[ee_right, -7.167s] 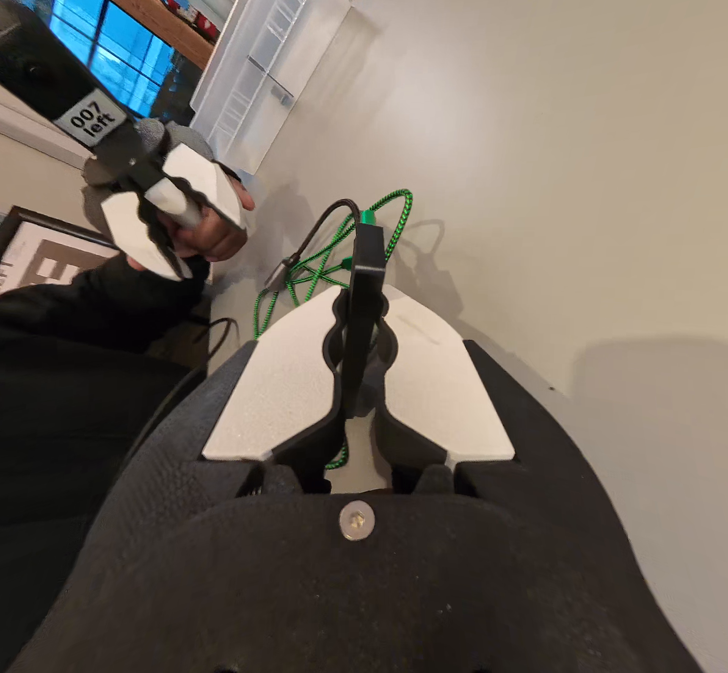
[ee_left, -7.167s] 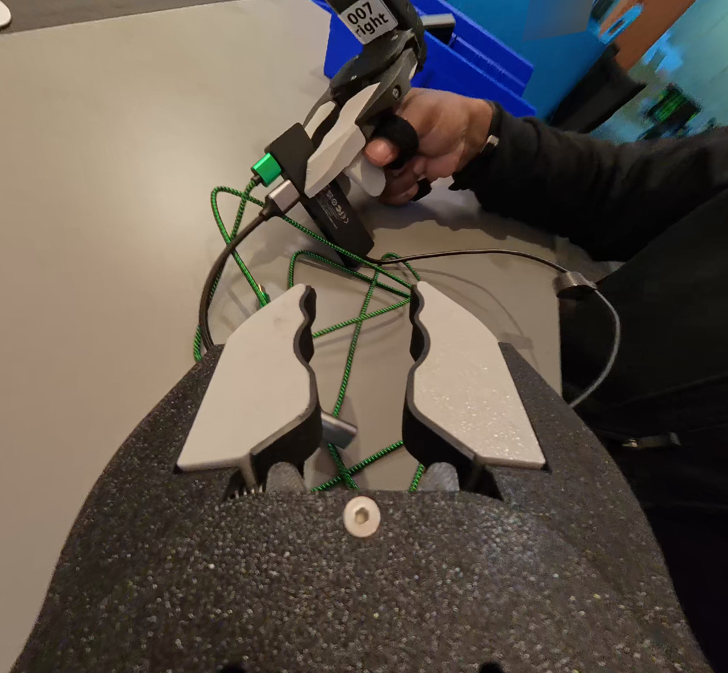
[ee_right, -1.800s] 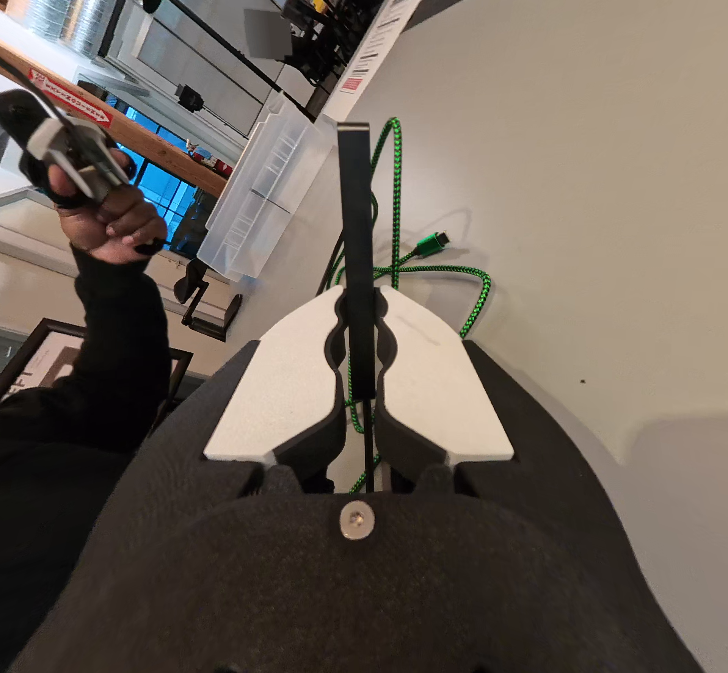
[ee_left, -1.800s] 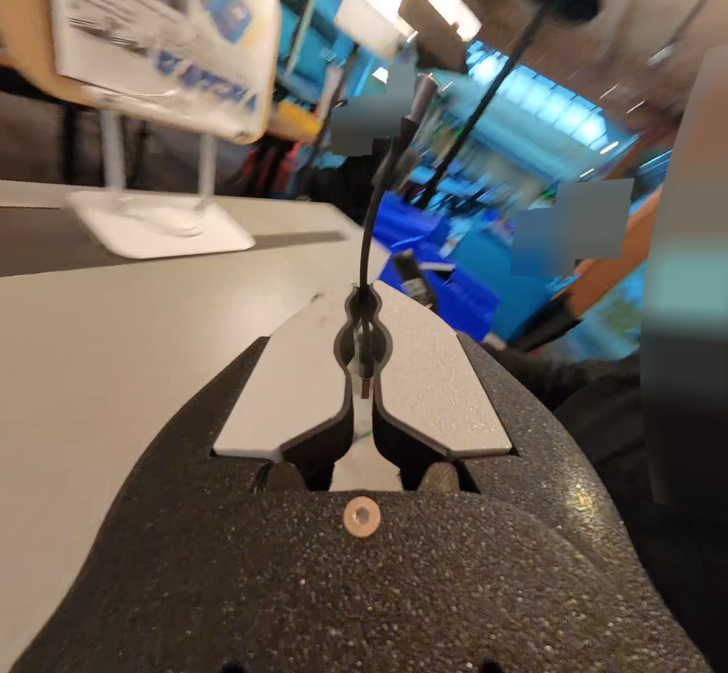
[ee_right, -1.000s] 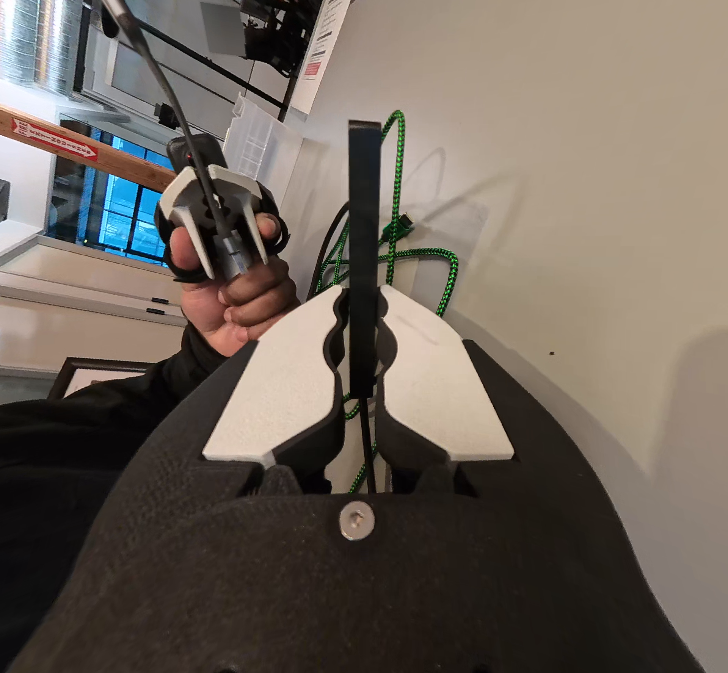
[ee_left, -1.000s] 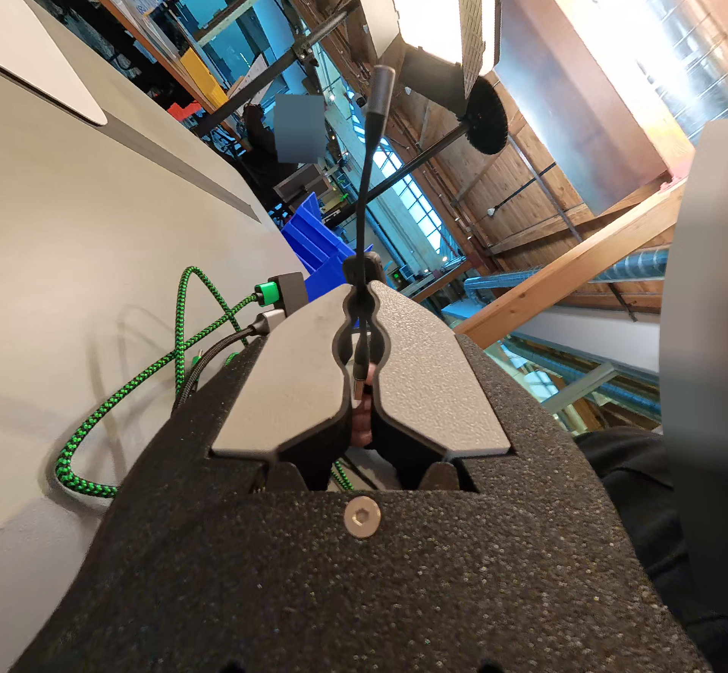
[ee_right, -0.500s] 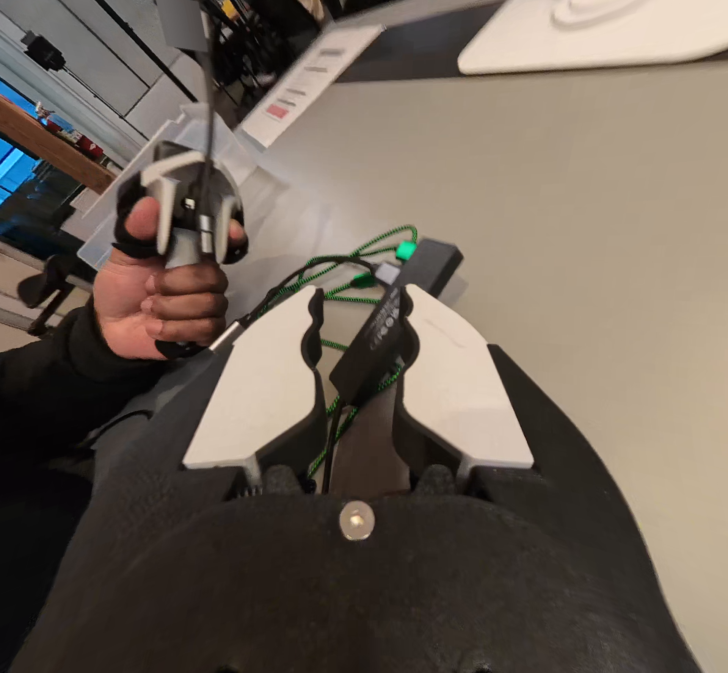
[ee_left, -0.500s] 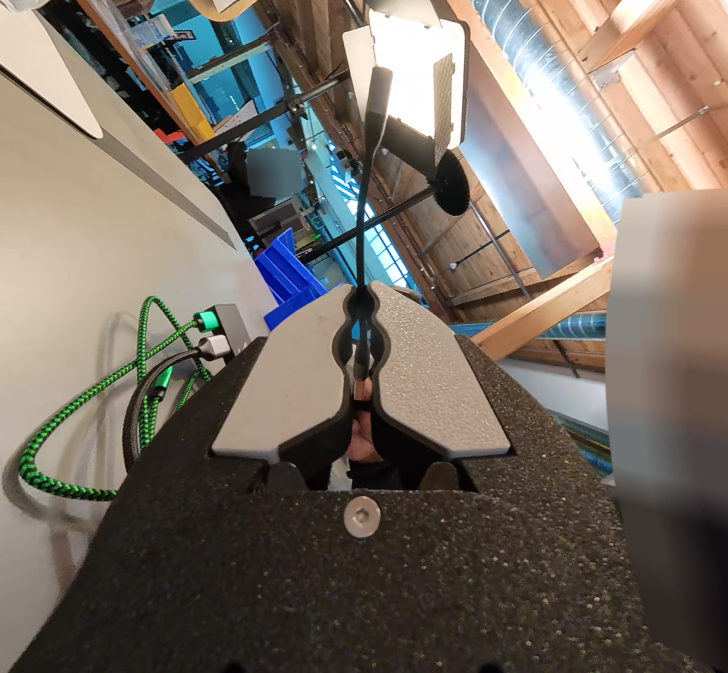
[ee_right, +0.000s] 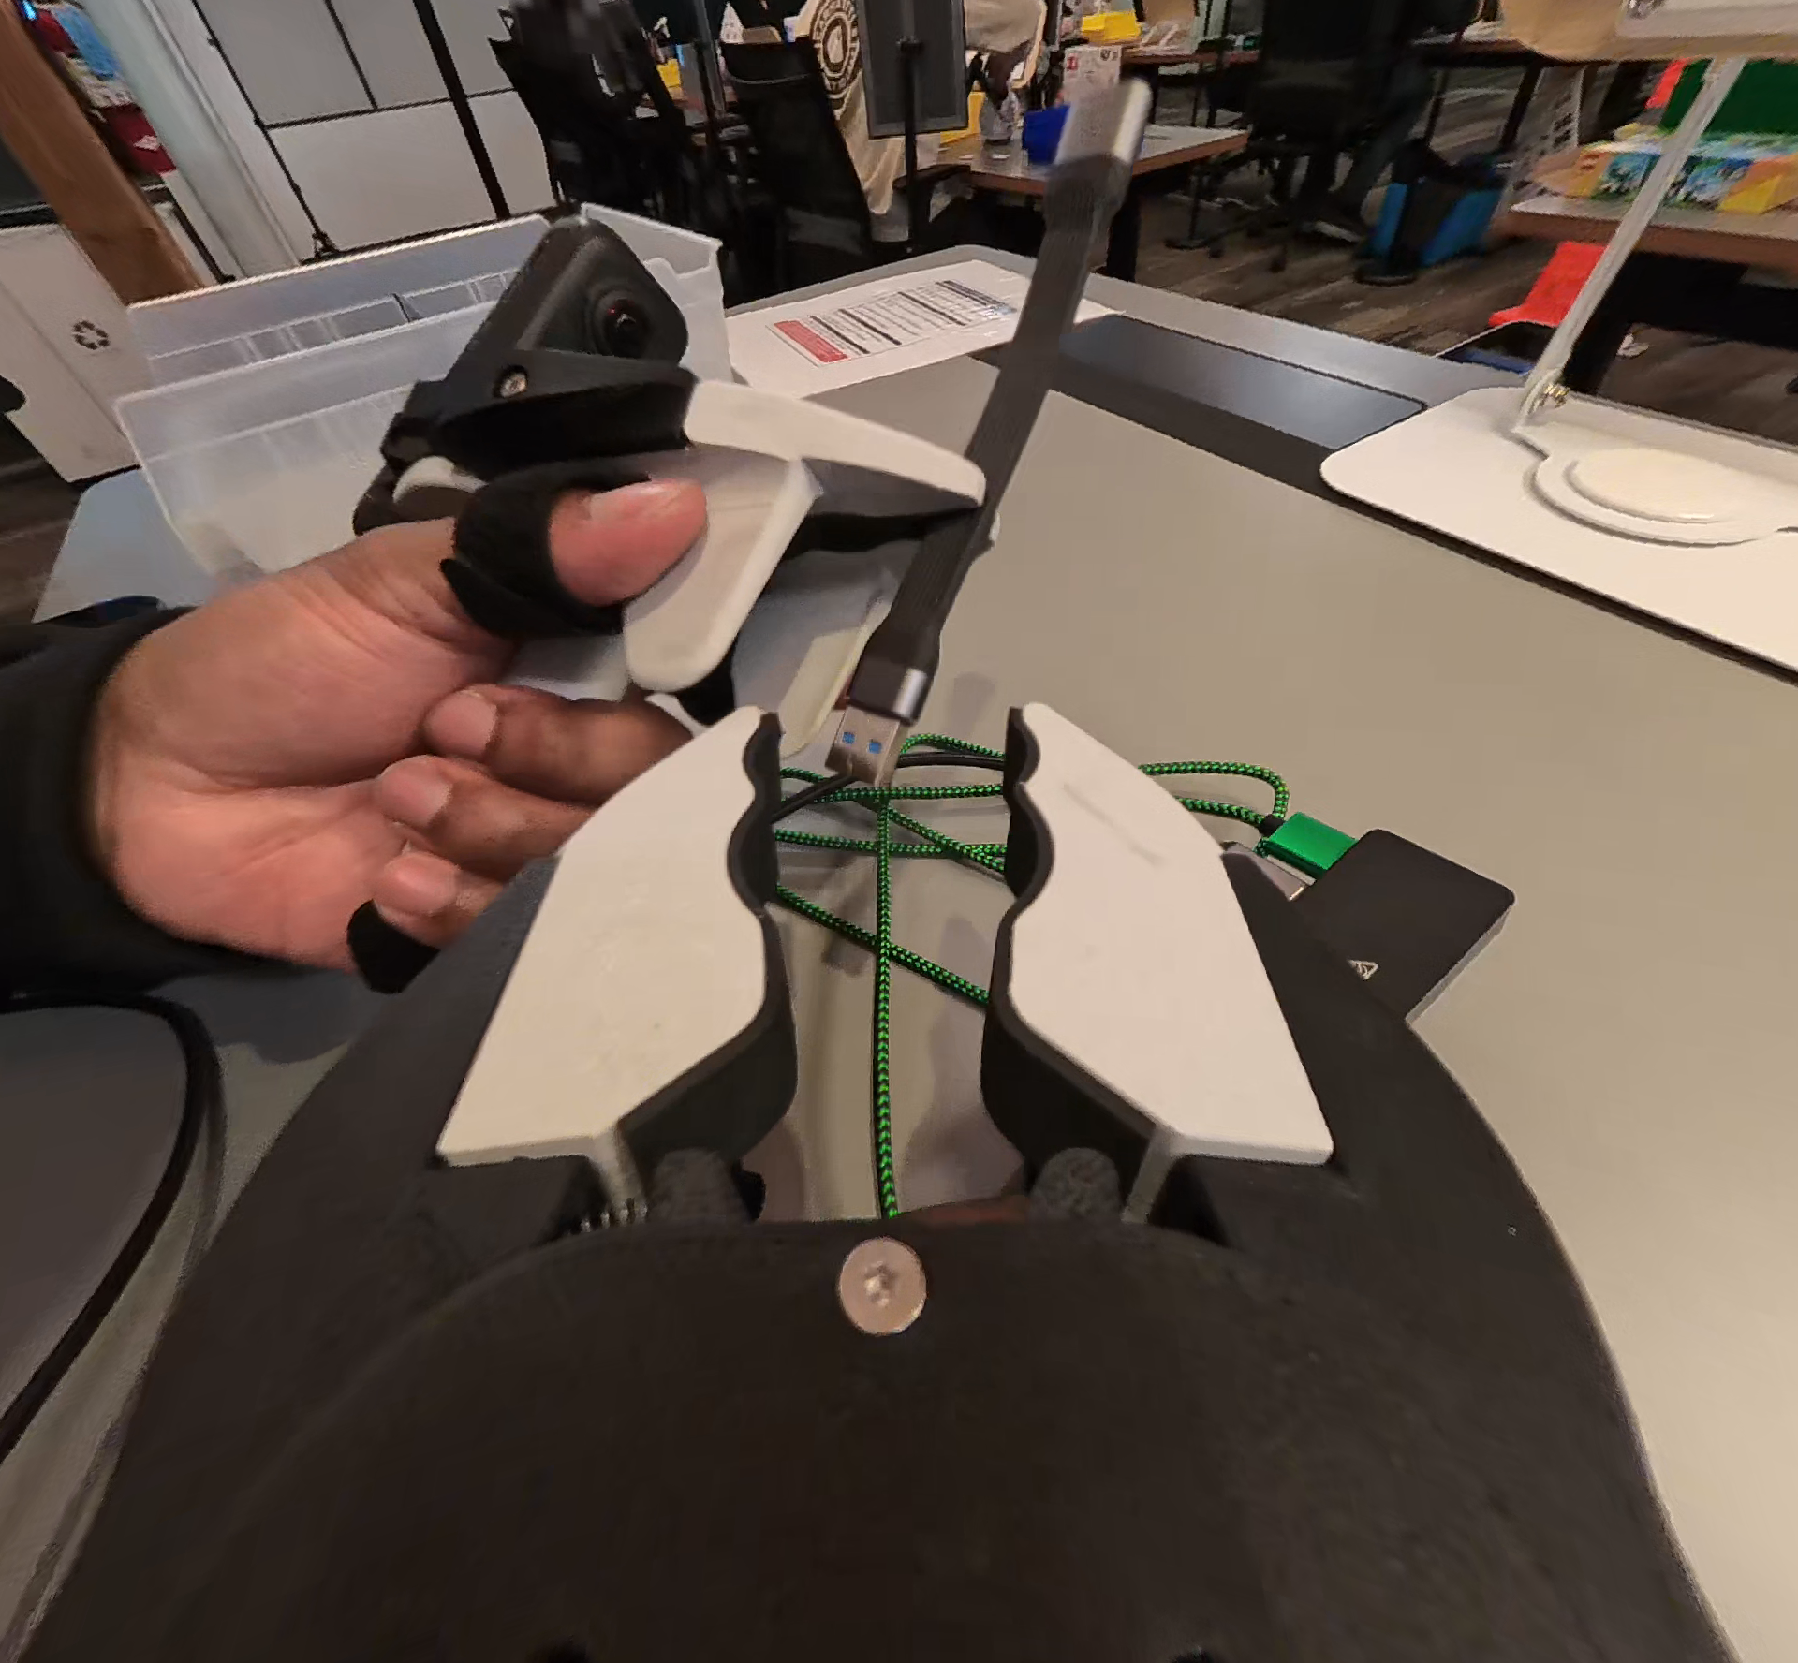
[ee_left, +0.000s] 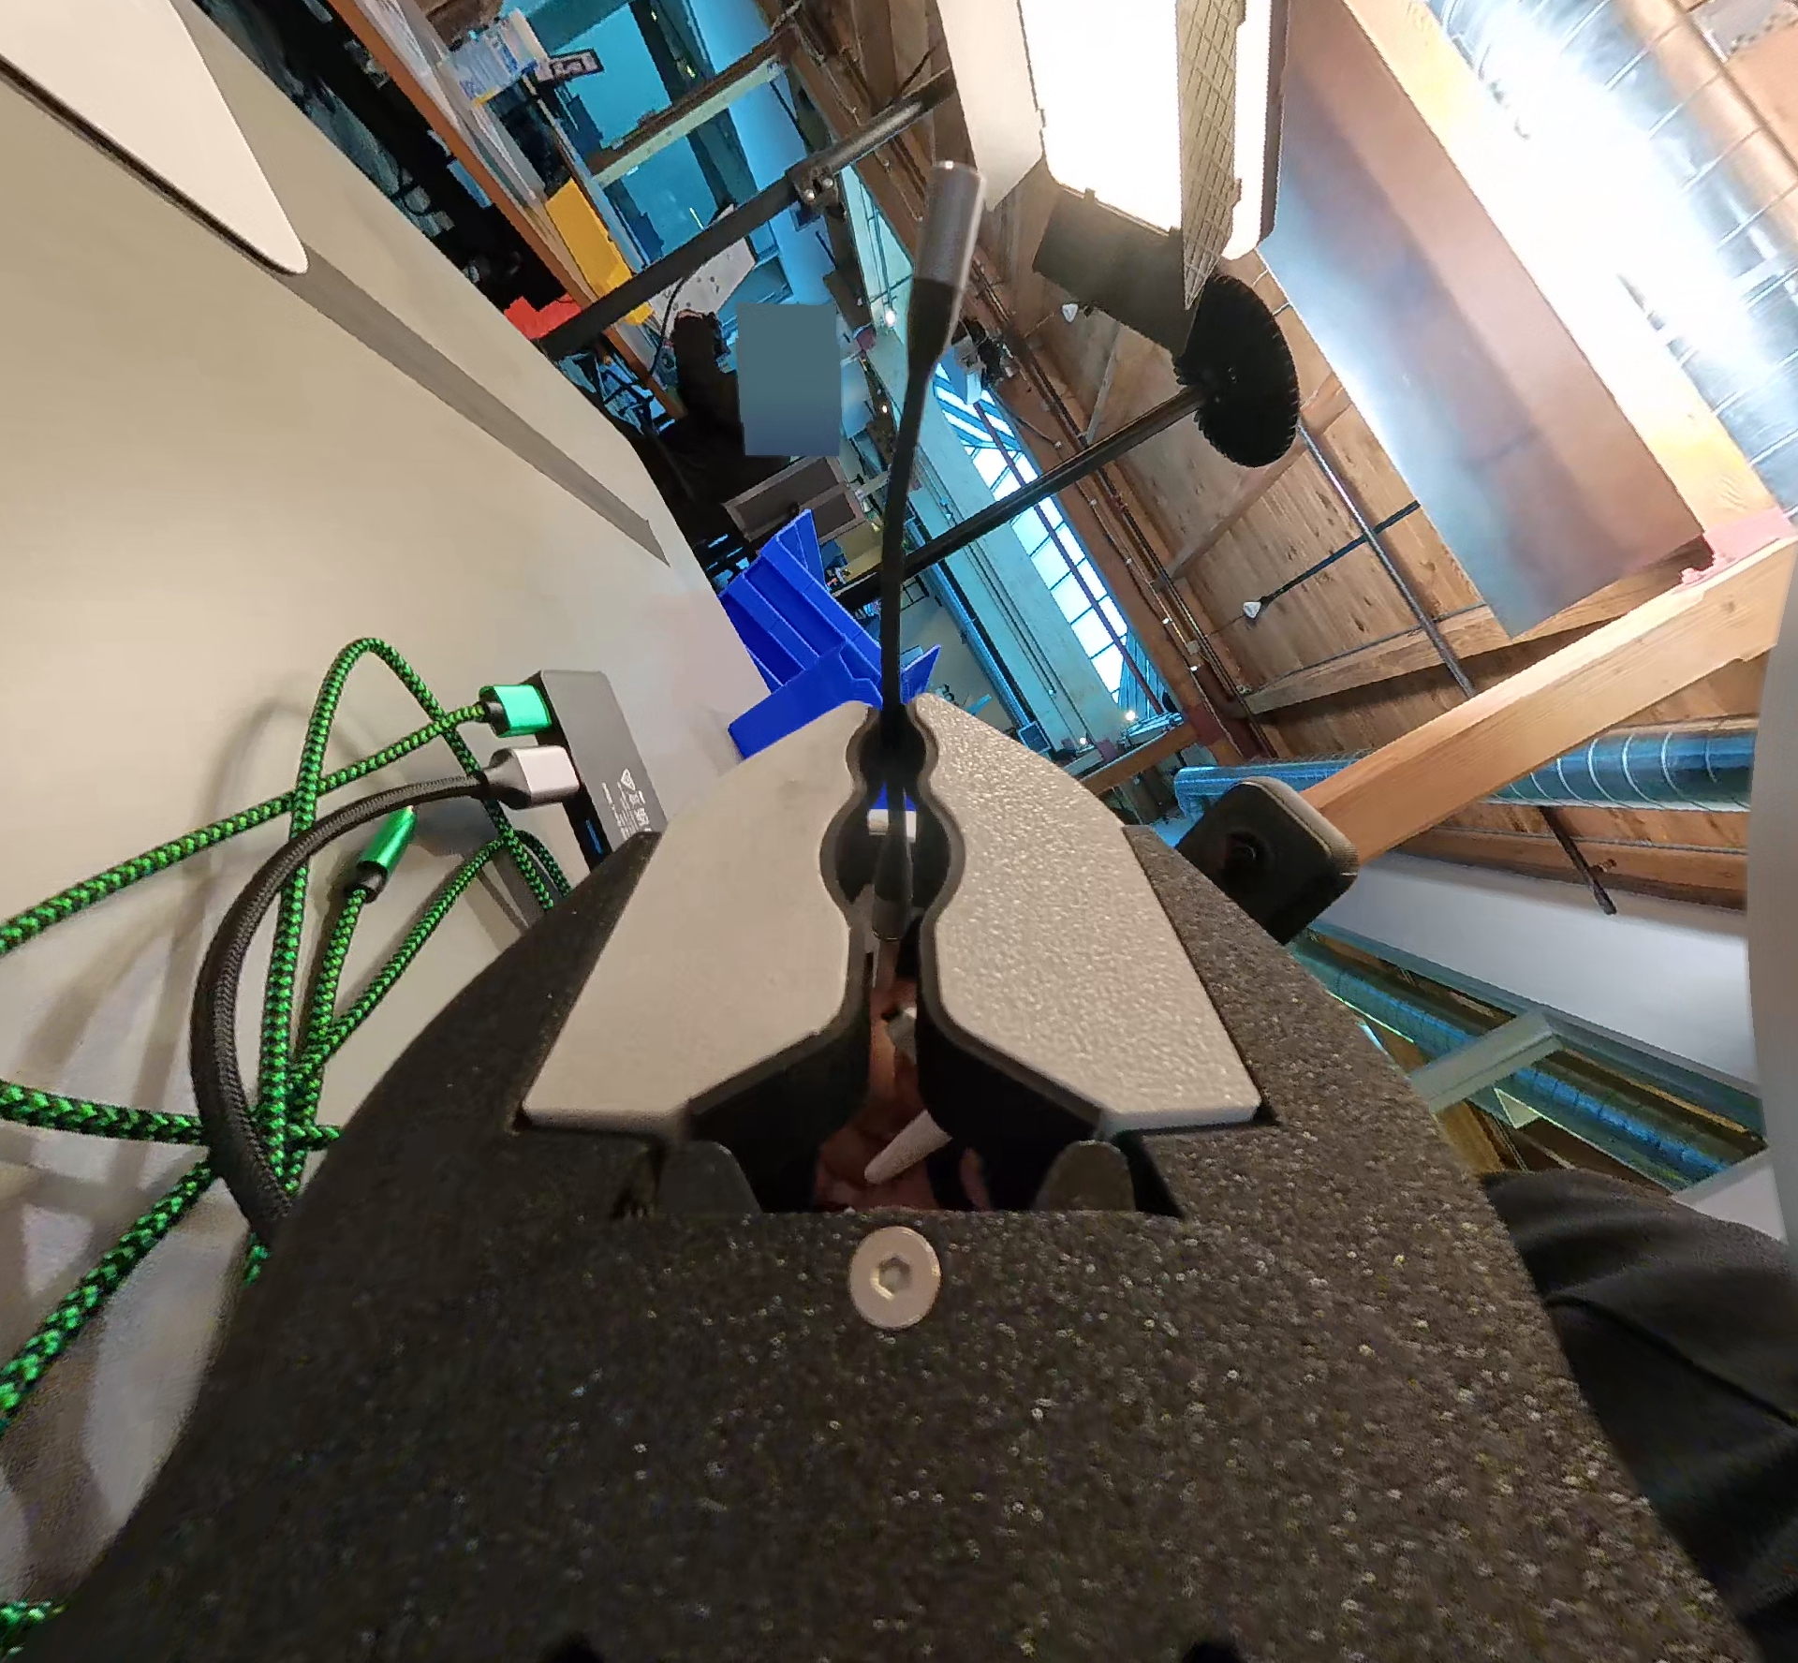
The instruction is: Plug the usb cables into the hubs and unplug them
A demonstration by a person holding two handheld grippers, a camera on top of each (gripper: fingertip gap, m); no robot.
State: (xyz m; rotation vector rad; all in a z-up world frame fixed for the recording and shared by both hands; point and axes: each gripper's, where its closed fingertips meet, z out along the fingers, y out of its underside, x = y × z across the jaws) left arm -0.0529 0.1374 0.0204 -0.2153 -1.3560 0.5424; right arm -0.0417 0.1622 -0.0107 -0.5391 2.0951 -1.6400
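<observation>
In the right wrist view alone, the left hand-held gripper [ee_right: 881,566] pinches a flat black cable [ee_right: 1012,390]; the right [ee_right: 890,760] gapes.

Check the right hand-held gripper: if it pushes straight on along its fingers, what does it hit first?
Most likely the blue-tipped USB plug of the short flat black cable clamped in the left hand-held gripper. It hangs just past the open right hand-held gripper, with green braided cables beyond. Depth is unclear.
</observation>
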